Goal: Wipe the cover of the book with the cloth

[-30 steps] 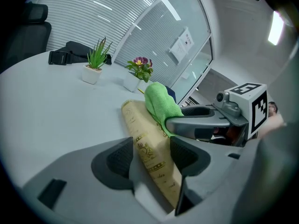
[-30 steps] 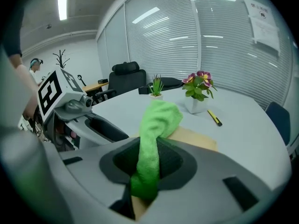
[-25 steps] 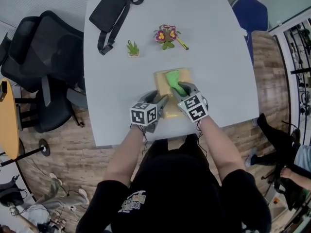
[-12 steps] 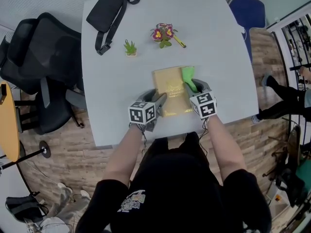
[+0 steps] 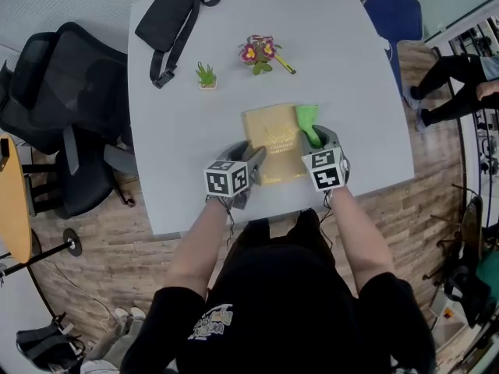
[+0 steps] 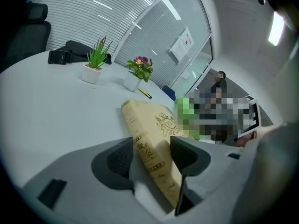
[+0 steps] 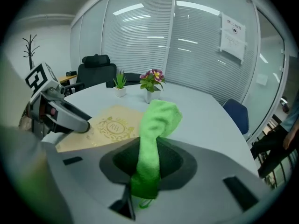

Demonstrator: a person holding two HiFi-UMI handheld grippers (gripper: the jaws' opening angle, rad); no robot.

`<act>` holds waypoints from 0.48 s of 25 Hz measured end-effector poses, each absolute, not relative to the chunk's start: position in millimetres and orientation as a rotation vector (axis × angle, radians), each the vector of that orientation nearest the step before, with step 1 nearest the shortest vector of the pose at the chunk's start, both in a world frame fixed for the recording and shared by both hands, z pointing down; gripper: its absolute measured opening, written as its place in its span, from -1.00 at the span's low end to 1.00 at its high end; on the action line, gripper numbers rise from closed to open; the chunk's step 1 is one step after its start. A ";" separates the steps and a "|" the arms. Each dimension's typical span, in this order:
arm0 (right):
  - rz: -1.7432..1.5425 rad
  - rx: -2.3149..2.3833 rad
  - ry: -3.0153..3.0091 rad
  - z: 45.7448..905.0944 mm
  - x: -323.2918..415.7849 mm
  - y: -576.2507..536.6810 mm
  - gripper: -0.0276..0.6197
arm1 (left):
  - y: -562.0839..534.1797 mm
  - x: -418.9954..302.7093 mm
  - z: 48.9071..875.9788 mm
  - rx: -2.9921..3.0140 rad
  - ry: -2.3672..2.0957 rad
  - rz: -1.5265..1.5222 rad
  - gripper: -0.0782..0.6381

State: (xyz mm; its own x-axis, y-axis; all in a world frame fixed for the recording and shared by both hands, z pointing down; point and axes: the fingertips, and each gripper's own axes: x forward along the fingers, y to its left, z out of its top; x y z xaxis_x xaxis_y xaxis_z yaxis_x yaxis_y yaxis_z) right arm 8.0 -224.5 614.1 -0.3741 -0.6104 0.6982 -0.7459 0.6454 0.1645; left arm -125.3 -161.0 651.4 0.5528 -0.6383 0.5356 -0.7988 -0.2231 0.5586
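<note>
A tan book [image 5: 271,142] with gold print lies flat on the white table [image 5: 179,131], near its front edge. My left gripper [image 5: 251,163] is shut on the book's near left corner; the spine [image 6: 148,152] sits between its jaws. My right gripper [image 5: 316,139] is shut on a bright green cloth [image 5: 307,121], whose free end lies at the book's right edge. In the right gripper view the cloth [image 7: 153,134] stands up out of the jaws, with the book cover [image 7: 106,128] to its left.
Toward the back of the table stand a small green plant [image 5: 206,76] and a flowering pot [image 5: 255,54] with a yellow pen [image 5: 284,65] beside it. A black waist bag [image 5: 168,23] lies at the back left. Black office chairs [image 5: 58,107] stand left of the table.
My right gripper has carried the cloth from the middle of the cover to the book's right edge. The left gripper has stayed on the book's corner.
</note>
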 end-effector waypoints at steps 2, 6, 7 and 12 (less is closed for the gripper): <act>0.261 1.022 -2.143 611.0 -2.9 -213.4 -0.62 | -160.9 -125.2 651.1 1.947 -1.161 0.241 -0.09; 0.327 0.963 -2.211 606.6 -27.3 -191.5 -0.62 | -160.8 -124.9 650.9 1.944 -1.156 0.241 -0.09; 0.333 0.946 -2.220 606.9 -33.1 -186.7 -0.62 | -160.8 -125.1 651.2 1.943 -1.155 0.241 -0.09; 0.434 0.888 -2.265 610.9 -58.5 -166.0 -0.62 | -161.5 -125.9 653.3 1.940 -1.150 0.241 -0.09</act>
